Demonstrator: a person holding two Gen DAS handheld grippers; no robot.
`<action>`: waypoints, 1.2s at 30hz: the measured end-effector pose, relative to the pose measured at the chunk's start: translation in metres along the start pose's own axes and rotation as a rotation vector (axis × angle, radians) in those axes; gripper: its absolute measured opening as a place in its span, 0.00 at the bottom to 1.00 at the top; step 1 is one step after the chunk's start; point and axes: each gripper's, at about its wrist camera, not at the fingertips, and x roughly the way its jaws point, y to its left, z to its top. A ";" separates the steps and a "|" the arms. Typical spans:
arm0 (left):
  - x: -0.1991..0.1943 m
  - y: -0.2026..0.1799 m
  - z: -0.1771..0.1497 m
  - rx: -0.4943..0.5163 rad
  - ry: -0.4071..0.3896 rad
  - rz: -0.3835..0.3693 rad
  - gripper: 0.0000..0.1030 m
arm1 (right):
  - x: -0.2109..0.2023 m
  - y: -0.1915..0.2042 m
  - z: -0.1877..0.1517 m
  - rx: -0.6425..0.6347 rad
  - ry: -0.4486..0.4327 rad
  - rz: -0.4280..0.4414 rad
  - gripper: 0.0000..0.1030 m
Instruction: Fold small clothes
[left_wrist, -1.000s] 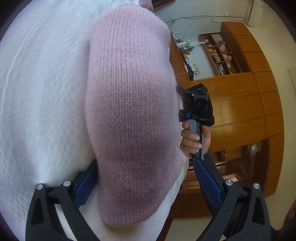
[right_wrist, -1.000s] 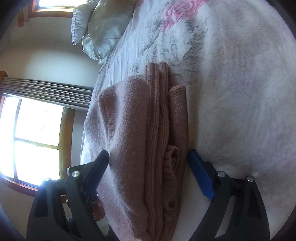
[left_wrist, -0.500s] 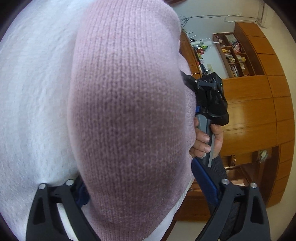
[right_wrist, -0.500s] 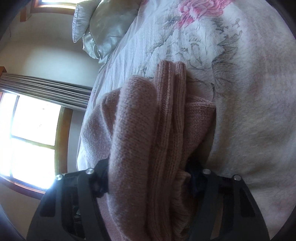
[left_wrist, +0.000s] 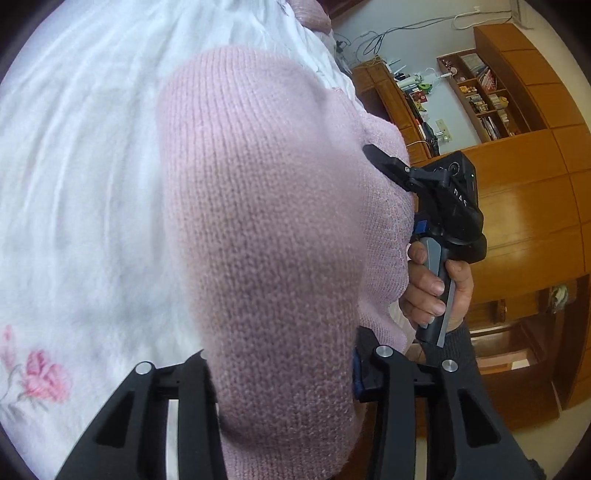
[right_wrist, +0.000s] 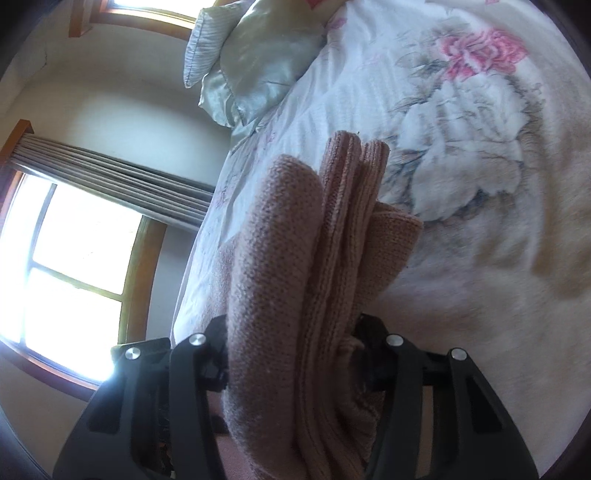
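Both our grippers have closed: the left gripper (left_wrist: 284, 373) and right gripper (right_wrist: 291, 347) now clamp the folded pink sweater (left_wrist: 266, 236), filling frame centre, lifting above the floral bedspread (right_wrist: 461, 110) — ready to set aside.

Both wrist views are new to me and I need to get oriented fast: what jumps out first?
A folded pink knit sweater fills the middle of both views, clamped between the fingers of the left gripper and, at its other edge, the right gripper. Behind it lies a white bedspread with pink flowers. In the left view, a hand grips the other tool's handle before wooden cabinets.
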 end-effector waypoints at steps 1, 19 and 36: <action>-0.014 0.003 -0.007 -0.001 -0.010 0.011 0.41 | 0.008 0.010 -0.004 -0.008 0.009 0.018 0.48; -0.100 0.130 -0.150 -0.206 -0.231 -0.018 0.80 | 0.117 0.082 -0.088 -0.044 0.091 -0.068 0.81; -0.192 0.135 -0.241 -0.207 -0.481 -0.064 0.84 | 0.115 0.126 -0.084 -0.231 -0.030 -0.182 0.12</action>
